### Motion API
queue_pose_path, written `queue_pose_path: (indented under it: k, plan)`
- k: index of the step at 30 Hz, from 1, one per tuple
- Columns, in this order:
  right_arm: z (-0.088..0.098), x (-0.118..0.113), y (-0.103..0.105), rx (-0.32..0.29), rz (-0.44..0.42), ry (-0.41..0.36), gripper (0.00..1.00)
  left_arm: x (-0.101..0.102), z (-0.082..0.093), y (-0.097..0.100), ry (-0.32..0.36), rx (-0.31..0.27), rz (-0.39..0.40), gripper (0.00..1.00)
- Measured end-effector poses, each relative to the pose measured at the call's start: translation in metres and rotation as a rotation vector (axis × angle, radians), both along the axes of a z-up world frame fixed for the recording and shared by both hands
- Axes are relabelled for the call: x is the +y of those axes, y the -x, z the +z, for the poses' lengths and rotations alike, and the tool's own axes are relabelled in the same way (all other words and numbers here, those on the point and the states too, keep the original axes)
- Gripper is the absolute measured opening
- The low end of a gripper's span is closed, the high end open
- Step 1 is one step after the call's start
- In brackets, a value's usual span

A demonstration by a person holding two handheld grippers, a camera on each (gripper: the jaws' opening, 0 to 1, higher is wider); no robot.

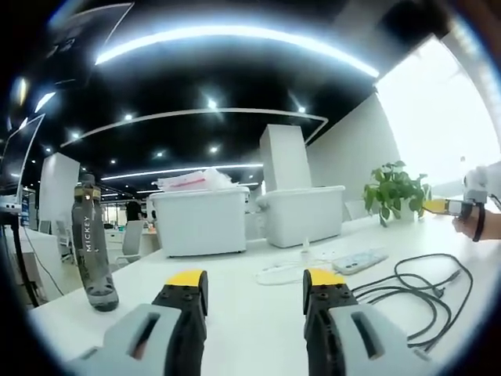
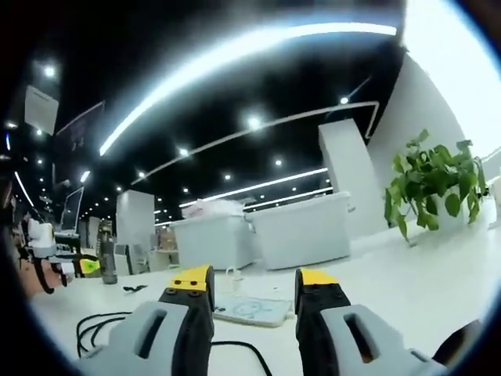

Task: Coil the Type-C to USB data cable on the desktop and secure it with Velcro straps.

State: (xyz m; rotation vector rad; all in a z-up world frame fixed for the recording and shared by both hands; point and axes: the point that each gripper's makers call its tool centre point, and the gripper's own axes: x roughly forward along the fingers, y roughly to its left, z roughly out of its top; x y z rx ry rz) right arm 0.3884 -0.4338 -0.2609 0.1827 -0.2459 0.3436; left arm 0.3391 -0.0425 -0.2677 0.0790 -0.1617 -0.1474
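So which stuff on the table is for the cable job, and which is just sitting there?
For the job:
- black cable, lying loose on the white table
- left claw and right claw, both open and holding nothing

Just lying about:
- grey water bottle
- two white bins
- potted plant
- white remote

Glossy white desktop (image 1: 258,313), translucent plastic bottle (image 1: 92,243)
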Motion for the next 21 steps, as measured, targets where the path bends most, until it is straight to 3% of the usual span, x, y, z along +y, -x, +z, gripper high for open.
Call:
queue_pose_path:
  k: [5,12,14,18,21]
  plan:
    - [-0.004,-0.006,-0.003,0.021,-0.024,-0.009,0.39,-0.002,-0.001,-0.001,-0.004,0.003,-0.005,0.50]
    - [-0.006,0.003,-0.001,0.021,0.010,-0.006,0.33,-0.003,-0.002,-0.001,-0.006,0.007,-0.011,0.50]
    - [-0.007,0.009,-0.001,0.021,0.026,0.014,0.33,-0.004,-0.002,-0.001,-0.007,0.006,-0.012,0.50]
    - [-0.013,0.022,0.001,0.025,0.042,0.131,0.38,-0.004,-0.002,0.000,-0.007,0.005,-0.015,0.50]
    - [-0.018,0.030,0.002,0.046,0.065,0.134,0.42,-0.003,-0.001,0.000,-0.005,0.003,-0.010,0.50]
